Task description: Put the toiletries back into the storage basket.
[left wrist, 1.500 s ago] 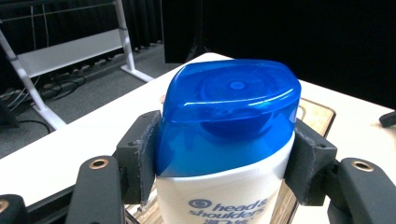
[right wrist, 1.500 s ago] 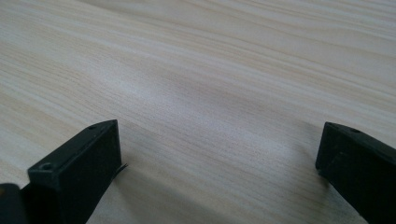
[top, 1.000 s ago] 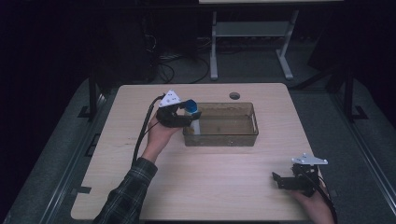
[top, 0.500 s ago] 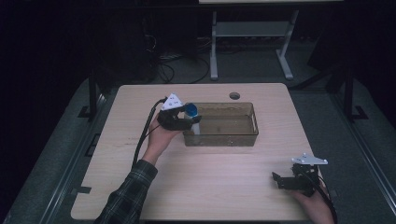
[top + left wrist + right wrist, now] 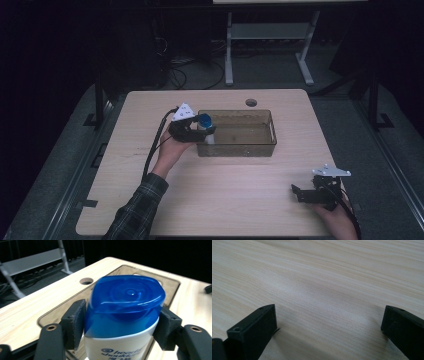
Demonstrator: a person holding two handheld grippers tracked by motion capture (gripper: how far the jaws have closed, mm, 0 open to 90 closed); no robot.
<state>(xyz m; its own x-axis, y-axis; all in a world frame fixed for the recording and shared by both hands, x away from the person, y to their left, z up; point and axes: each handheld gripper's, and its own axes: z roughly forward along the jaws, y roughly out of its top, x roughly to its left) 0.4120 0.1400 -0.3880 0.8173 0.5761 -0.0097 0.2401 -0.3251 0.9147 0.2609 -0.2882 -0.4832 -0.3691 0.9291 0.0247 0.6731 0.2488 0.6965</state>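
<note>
A white shampoo bottle with a blue cap [image 5: 204, 120] stands upright at the left end of a clear brownish bin [image 5: 240, 149]. My left gripper [image 5: 201, 129] is shut on it just below the cap. In the left gripper view the bottle [image 5: 125, 305] rises between the jaws, and both pads [image 5: 75, 325] press on its sides. Below it are the bin's floor and rim. My right gripper [image 5: 298, 193] rests at the table's near right corner in a hand. In the right gripper view its jaws [image 5: 328, 322] stand wide open over bare wood.
The wooden table [image 5: 225, 200] has a round cable hole [image 5: 251, 103] behind the bin. A black cable [image 5: 152, 150] trails from the left gripper along a plaid-sleeved forearm. A metal stand [image 5: 270, 35] and cables lie on the dark floor beyond.
The left gripper with the bottle has shifted slightly toward the near side at the bin's left end. The right gripper has stayed in place.
</note>
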